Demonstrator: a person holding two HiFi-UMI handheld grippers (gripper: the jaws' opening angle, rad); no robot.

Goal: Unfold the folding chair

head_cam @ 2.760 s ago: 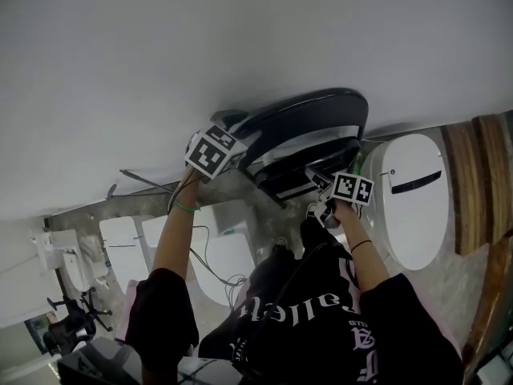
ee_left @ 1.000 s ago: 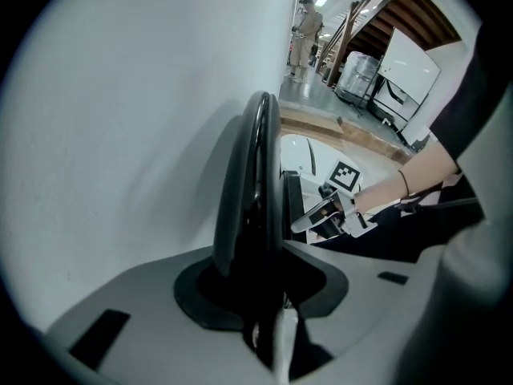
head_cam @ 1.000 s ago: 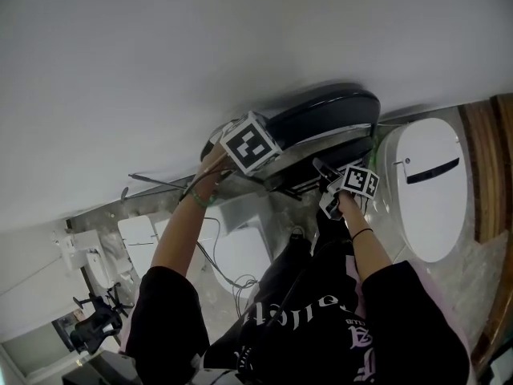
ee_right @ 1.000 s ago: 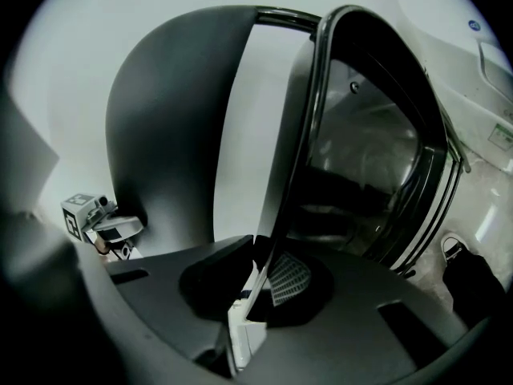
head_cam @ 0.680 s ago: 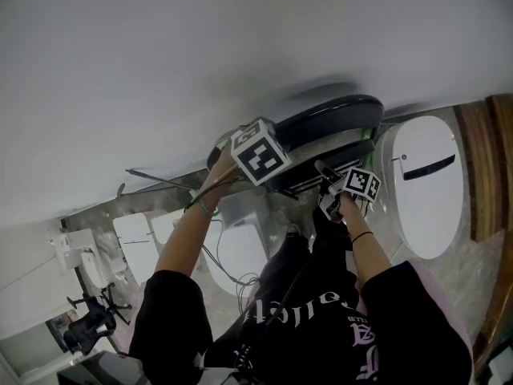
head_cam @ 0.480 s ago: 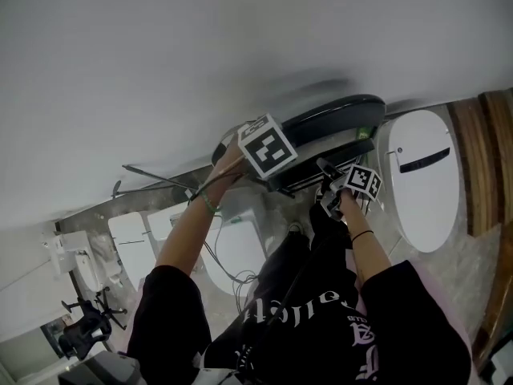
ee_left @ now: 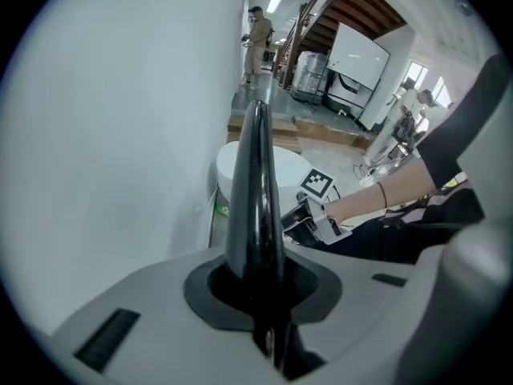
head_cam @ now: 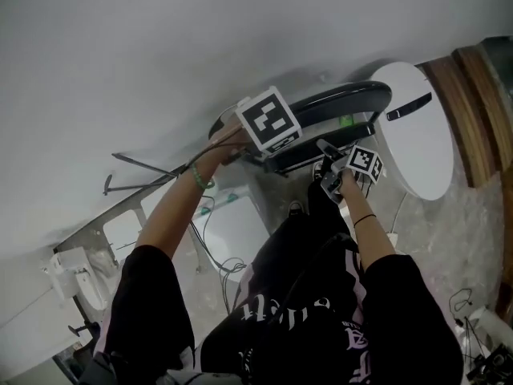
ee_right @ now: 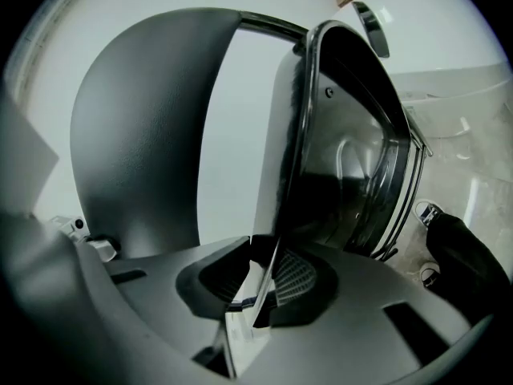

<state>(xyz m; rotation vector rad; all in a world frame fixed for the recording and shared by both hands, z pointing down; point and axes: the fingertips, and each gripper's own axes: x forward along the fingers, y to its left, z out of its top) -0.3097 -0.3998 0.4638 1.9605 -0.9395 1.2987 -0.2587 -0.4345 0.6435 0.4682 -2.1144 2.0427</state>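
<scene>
Left tongs (ee_left: pixel 260 295), just closing, clamp the glossy black folding chair (head_cam: pixel 337 107); right tongs (ee_right: pixel 264 283), just easing wider, hold its thin rim; best to firm that grip, then swing the panels apart steadily

This is a large open workspace, part lab and part storeroom rather than a home: a long hall with a pale speckled floor (head_cam: pixel 449 215), ceiling strip lights (ee_left: pixel 275 5) and a wooden staircase (ee_left: pixel 361 6). Down the hall are a big white board (ee_left: pixel 361 58), wrapped stacked goods (ee_left: pixel 309 70) and a person (ee_left: pixel 258 34) standing. Loose cables (head_cam: pixel 228 267) trail over the floor.
</scene>
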